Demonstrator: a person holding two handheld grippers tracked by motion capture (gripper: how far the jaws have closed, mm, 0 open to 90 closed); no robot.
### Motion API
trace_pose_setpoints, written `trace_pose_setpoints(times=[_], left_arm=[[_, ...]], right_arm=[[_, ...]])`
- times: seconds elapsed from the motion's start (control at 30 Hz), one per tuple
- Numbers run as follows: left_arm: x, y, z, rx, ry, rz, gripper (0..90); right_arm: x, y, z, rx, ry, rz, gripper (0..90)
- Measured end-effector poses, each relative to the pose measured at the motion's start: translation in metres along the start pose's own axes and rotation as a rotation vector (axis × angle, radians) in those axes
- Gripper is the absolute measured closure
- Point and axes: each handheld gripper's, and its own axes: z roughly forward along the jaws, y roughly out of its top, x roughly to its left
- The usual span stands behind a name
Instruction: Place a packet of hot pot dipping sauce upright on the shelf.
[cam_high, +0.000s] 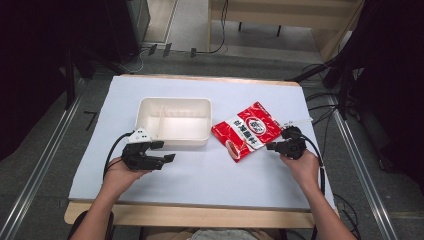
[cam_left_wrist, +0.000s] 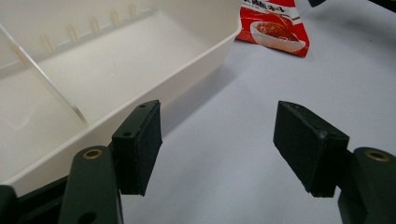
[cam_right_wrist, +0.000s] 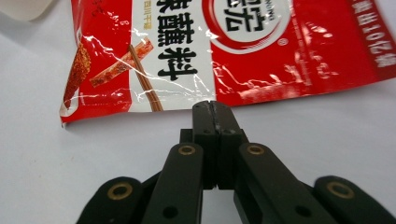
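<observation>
Right gripper pressed together at near edge of red packet, pinching nothing visible. Left gripper spread wide, left of packet, beside white tray.

**Lab-style recording setup, not a home**

Wooden table covered by a plain white sheet, set between metal floor rails. Black curtains or drapes hang on both sides, with dark stands at their edges. Loose cables run over grey carpet. A light wooden bench or desk stands behind. Staged test bench look.
</observation>
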Motion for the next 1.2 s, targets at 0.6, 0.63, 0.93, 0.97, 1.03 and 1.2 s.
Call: trace_pose_setpoints(times=[0.6,0.63,0.93,0.97,1.03,1.2], left_arm=[[0.001,-0.002,-0.002,-0.003,0.007,-0.005,33.5],[0.001,-0.002,-0.002,-0.004,0.006,-0.006,33.5],[-0.001,0.000,0.000,0.001,0.002,0.004,33.5],[-0.001,0.000,0.000,0.001,0.002,0.003,33.5],[0.000,-0.001,0.000,0.002,0.001,0.000,33.5],[0.000,-0.001,-0.001,-0.003,-0.003,0.000,33.6]], right_arm=[[0.001,0.011,0.010,-0.014,-0.085,-0.022,89.8],[-0.007,0.013,0.006,-0.019,-0.085,0.005,88.5],[-0.052,0.046,0.003,0.017,-0.092,0.056,71.6],[-0.059,0.053,0.008,0.033,-0.103,0.057,68.3],[-0.065,0.059,0.010,0.035,-0.104,0.054,66.7],[-0.080,0.072,0.012,0.060,-0.109,0.077,58.2]])
